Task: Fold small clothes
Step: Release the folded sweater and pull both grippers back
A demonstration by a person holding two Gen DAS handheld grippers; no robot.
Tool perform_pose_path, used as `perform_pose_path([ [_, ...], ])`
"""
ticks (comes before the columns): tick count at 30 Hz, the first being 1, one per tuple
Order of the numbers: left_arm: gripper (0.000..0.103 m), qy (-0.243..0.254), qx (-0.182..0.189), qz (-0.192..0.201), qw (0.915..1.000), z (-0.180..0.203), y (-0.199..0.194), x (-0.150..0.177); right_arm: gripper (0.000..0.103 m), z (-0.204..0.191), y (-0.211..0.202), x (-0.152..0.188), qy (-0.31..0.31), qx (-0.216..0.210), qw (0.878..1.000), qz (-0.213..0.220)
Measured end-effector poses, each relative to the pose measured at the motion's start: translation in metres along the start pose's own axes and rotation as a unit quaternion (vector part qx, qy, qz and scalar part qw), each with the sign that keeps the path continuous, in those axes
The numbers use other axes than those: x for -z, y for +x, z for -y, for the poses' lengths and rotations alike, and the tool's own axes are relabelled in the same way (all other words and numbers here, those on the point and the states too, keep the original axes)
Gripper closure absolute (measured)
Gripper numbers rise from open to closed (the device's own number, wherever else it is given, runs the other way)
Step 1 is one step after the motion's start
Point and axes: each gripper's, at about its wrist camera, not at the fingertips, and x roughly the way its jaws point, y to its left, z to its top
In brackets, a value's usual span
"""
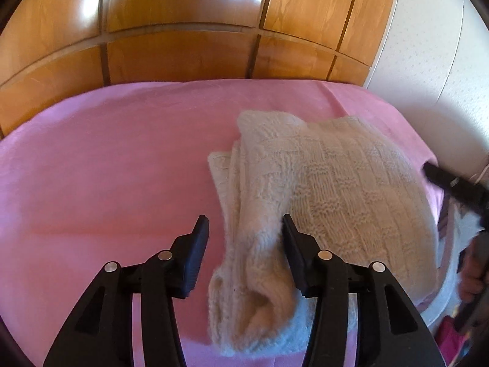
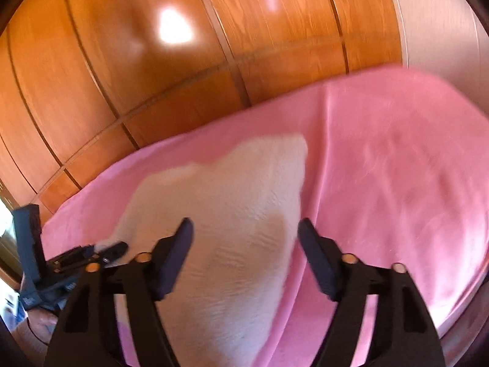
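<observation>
Black and parted, the left gripper (image 1: pixel 246 229) holds nothing, with the sweater's cuff between its jaws; the right gripper (image 2: pixel 246 235) also gapes empty above the knit. Closing now could snag the cuff and drag the fold open. The cream cable-knit sweater (image 1: pixel 330 183) lies folded on the pink sheet (image 1: pixel 107 159), right of centre.

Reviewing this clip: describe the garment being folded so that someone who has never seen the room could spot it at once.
Start at the wooden wardrobe, then drop to the pink sheet spread in front of it. On the sheet lies a cream knitted sweater, partly folded, with a sleeve running toward the left gripper. It is the only pale, chunky-knit thing on the smooth pink cloth.
</observation>
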Motion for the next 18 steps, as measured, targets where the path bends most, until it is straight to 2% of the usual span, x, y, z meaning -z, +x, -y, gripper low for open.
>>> perform_pose_path([
  [1,0.054,-0.004,-0.005,0.002,1.0000,0.000,-0.001,0.002,0.048,-0.011,-0.004,-0.001,-0.018,0.008,1.000,0.009],
  [3,0.054,-0.017,-0.006,0.003,0.9998,0.003,0.005,0.002,0.052,-0.034,0.000,0.000,-0.047,0.029,0.998,0.018],
  [4,0.054,-0.019,-0.011,0.003,0.9998,0.004,0.006,0.004,0.055,-0.037,0.008,0.001,-0.051,0.028,0.998,0.007],
  [6,0.054,-0.026,-0.016,0.002,0.9995,0.001,0.006,0.010,0.056,-0.032,0.038,0.010,-0.054,0.036,0.997,-0.048],
  [7,0.054,-0.029,-0.017,0.000,0.9994,0.000,0.006,0.012,0.056,-0.039,0.059,0.024,-0.085,0.072,0.992,-0.058],
  [9,0.054,-0.033,-0.018,-0.001,0.9993,-0.002,0.006,0.015,0.056,-0.040,0.064,0.033,-0.087,0.089,0.992,-0.034],
  [12,0.049,-0.039,-0.029,0.006,0.9988,-0.001,-0.001,0.011,0.055,-0.040,0.057,0.027,-0.074,0.090,0.993,-0.033],
  [14,0.035,-0.042,-0.048,0.013,0.9979,-0.001,-0.005,0.010,0.055,-0.041,0.055,0.029,-0.079,0.099,0.992,-0.030],
  [17,0.034,-0.049,-0.048,0.014,0.9975,-0.003,-0.011,0.014,0.055,-0.049,0.043,0.032,-0.086,0.108,0.990,-0.021],
  [18,0.034,-0.049,-0.049,0.017,0.9975,-0.003,-0.015,0.016,0.051,-0.051,0.037,0.033,-0.084,0.106,0.991,-0.018],
])
